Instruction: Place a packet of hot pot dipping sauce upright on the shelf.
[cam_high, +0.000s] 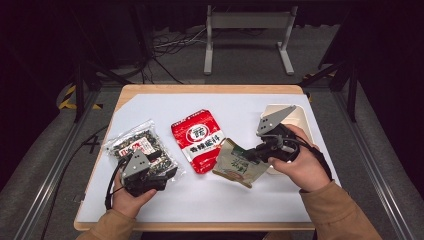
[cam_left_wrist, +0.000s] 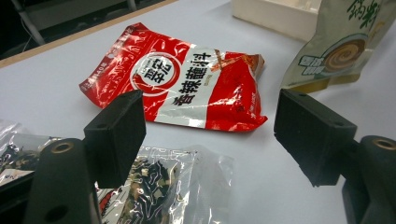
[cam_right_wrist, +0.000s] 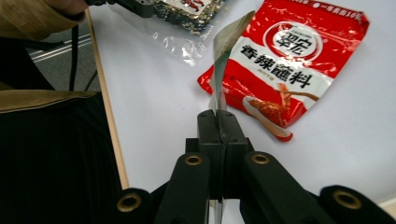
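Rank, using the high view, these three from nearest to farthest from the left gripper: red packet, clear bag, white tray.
1. Clear bag: right under the left gripper, at the table's left.
2. Red packet: mid-table, to its right.
3. White tray: far right, beyond the right hand.

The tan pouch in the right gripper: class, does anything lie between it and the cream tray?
Nothing visible does. The tan pouch, pinched by the right gripper, hangs beside the cream tray, with the gripper between them.
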